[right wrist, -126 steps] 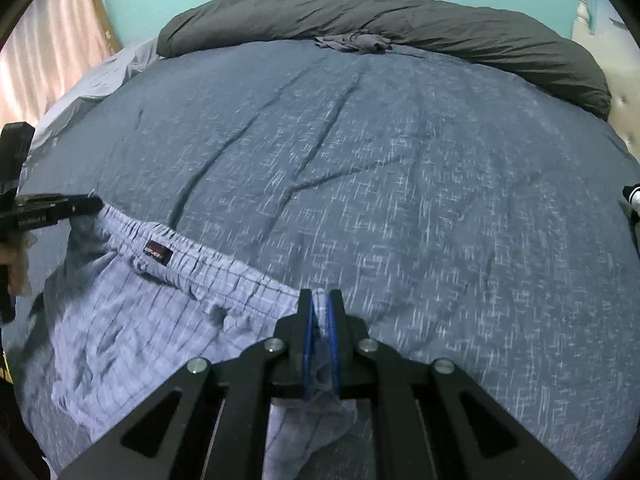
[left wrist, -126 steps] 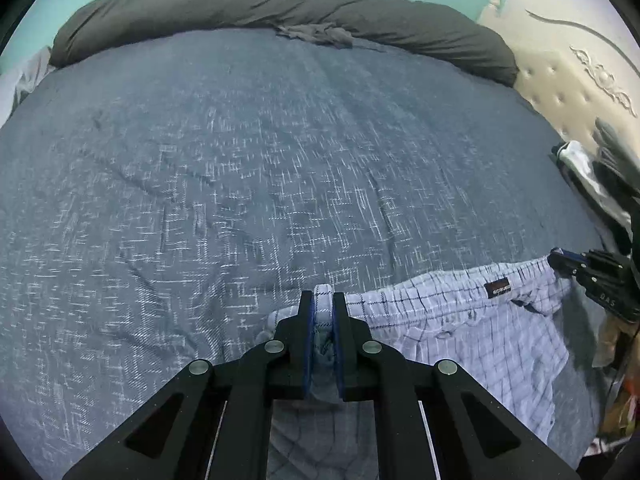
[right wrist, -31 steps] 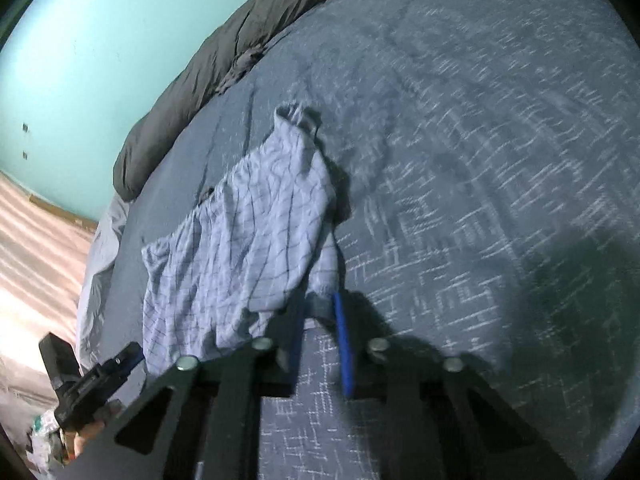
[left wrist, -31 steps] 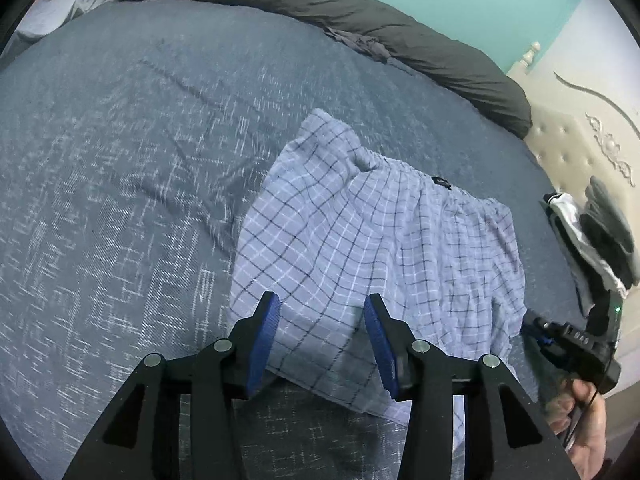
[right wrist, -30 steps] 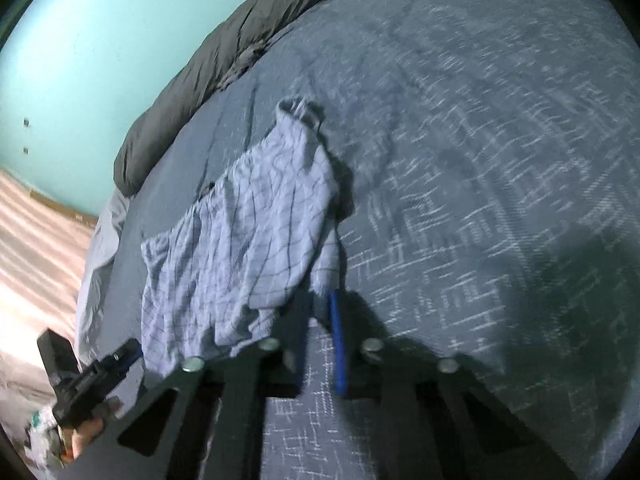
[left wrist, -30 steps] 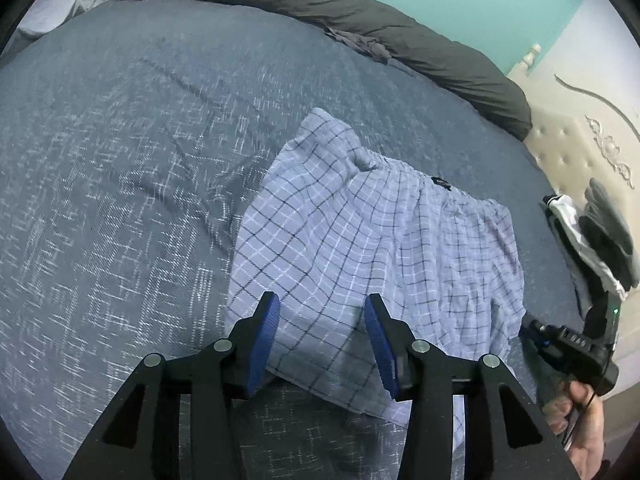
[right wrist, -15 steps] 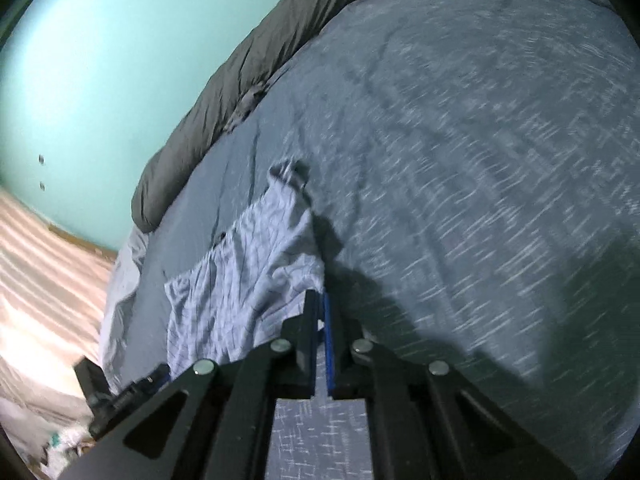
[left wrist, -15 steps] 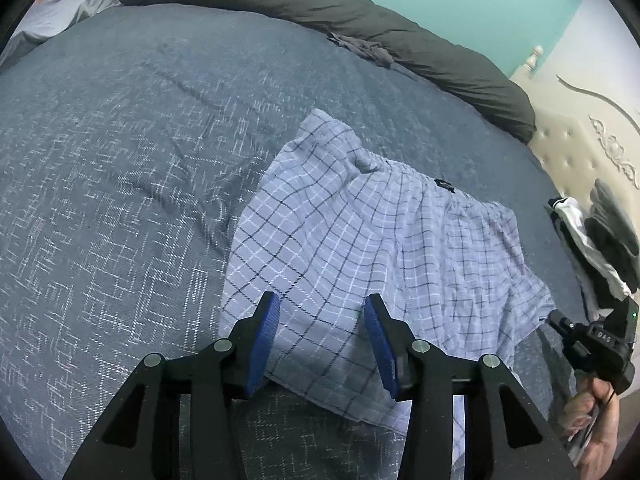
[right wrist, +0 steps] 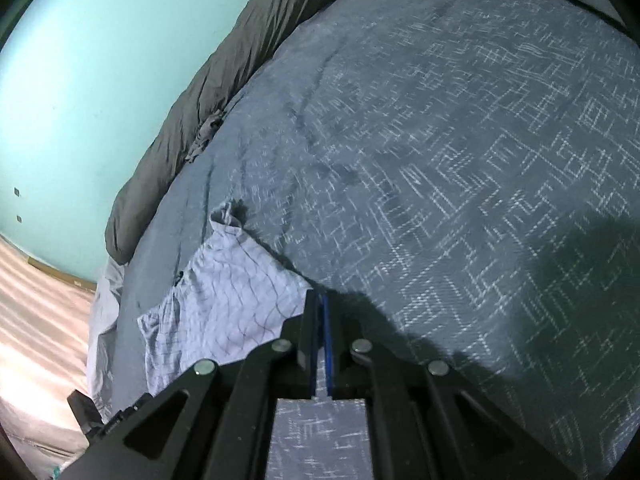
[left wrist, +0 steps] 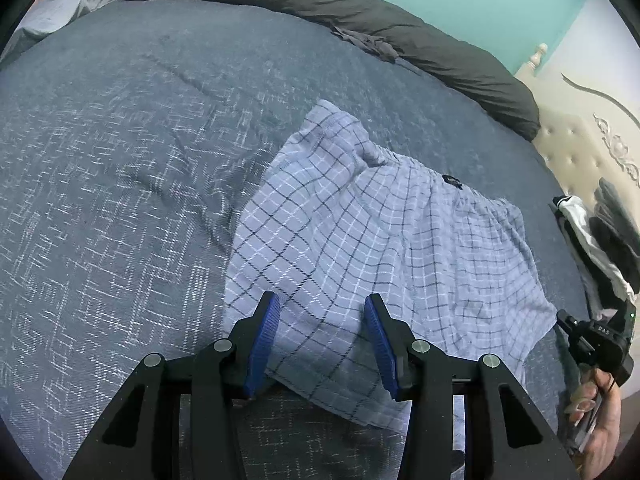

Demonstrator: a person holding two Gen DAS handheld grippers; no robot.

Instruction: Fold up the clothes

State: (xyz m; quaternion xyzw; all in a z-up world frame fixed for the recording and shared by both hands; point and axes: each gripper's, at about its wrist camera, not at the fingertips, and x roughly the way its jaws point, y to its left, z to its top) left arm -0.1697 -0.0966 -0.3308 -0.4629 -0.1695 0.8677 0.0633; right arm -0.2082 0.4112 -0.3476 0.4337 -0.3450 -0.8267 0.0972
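From the left wrist, the left claw (left wrist: 320,320) stands partly open above the near hem of the checked shorts (left wrist: 384,240), holding nothing. The shorts lie spread on the blue bedspread (left wrist: 120,200), their waistband on the far side. The right claw (left wrist: 560,320) sits at their right corner, with a hand (left wrist: 600,420) behind it.

From the right wrist, the right claw (right wrist: 320,304) is closed with nothing between its blue pads, just beside the edge of the shorts (right wrist: 224,292) on the bedspread (right wrist: 440,160).
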